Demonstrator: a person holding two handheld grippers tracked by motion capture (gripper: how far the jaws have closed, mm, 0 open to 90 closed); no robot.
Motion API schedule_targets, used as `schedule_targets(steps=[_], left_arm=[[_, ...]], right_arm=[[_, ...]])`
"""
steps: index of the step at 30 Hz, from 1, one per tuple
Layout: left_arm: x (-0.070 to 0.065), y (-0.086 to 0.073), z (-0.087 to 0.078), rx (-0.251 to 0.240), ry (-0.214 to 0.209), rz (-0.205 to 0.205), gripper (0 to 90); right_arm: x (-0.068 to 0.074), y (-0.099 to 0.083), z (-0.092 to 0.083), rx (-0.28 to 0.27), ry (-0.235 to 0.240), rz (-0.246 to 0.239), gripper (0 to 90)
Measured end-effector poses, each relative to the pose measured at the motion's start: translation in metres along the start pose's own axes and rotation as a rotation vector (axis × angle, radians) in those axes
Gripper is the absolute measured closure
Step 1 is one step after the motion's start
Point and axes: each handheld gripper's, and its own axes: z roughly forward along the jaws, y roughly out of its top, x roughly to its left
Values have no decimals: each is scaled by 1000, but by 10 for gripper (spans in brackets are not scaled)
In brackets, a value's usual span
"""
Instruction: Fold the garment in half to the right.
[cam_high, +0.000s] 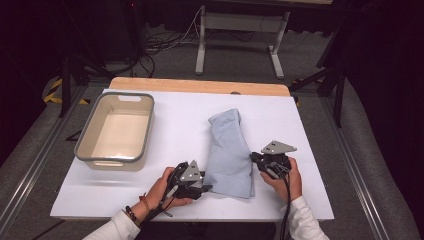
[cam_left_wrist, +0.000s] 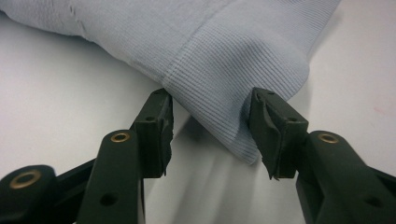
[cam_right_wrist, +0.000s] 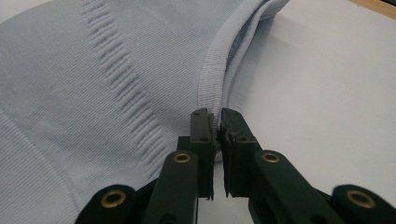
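A light blue ribbed garment (cam_high: 229, 150) lies folded lengthwise on the white sheet (cam_high: 175, 125). My left gripper (cam_high: 206, 188) is at its near left corner. In the left gripper view that corner (cam_left_wrist: 224, 56) sits between the jaws of the left gripper (cam_left_wrist: 212, 135), which stand apart on either side of it, their tips just at the cloth. My right gripper (cam_high: 253, 157) is at the garment's right edge. In the right gripper view the right gripper (cam_right_wrist: 217, 116) has its jaws nearly together on the thick hem (cam_right_wrist: 210, 79) of the garment (cam_right_wrist: 93, 93).
A beige bin with a grey rim (cam_high: 145, 127) stands empty at the left of the sheet. The wooden table edge (cam_high: 200, 86) shows behind the sheet. A metal stand (cam_high: 240, 22) and cables are on the floor beyond.
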Motion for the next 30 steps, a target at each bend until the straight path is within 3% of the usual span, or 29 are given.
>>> schedule_targets(steps=[2, 6, 8, 14, 16, 18, 22, 24, 25, 26, 27, 30], left_arm=[[0, 1, 1, 7, -8, -7, 514], [-5, 3, 4, 19, 0, 21, 471], [-7, 5, 6, 23, -1, 49, 475], [-9, 5, 5, 32, 2, 48, 495], [-10, 3, 4, 36, -6, 57, 477], [-11, 1, -2, 20, 5, 97, 460], [-6, 1, -15, 0, -6, 89, 459], [-3, -1, -27, -5, -10, 96, 453], [-2, -1, -30, -15, -3, 84, 443], [2, -2, -35, -32, 5, 45, 439], [4, -2, -36, -55, -2, 31, 421], [9, 0, -36, -99, -14, -43, 352]], right_arm=[[1, 0, -4, 8, -13, 2, 839], [-2, 1, -4, 3, -47, 12, 843], [-6, 0, 0, -7, -57, 32, 842], [-8, -4, 20, 16, -69, 17, 781], [-9, -4, 20, -3, -75, 17, 731], [-10, -5, 19, -27, -87, 25, 708], [-14, -4, 13, -115, -99, 52, 671], [-14, -4, 12, -128, -101, 49, 660], [-12, -3, 9, -155, -101, 42, 614], [-12, -2, 8, -162, -94, 38, 614], [-10, -1, 6, -171, -73, 26, 599], [-7, 0, 1, -184, -71, 19, 549]])
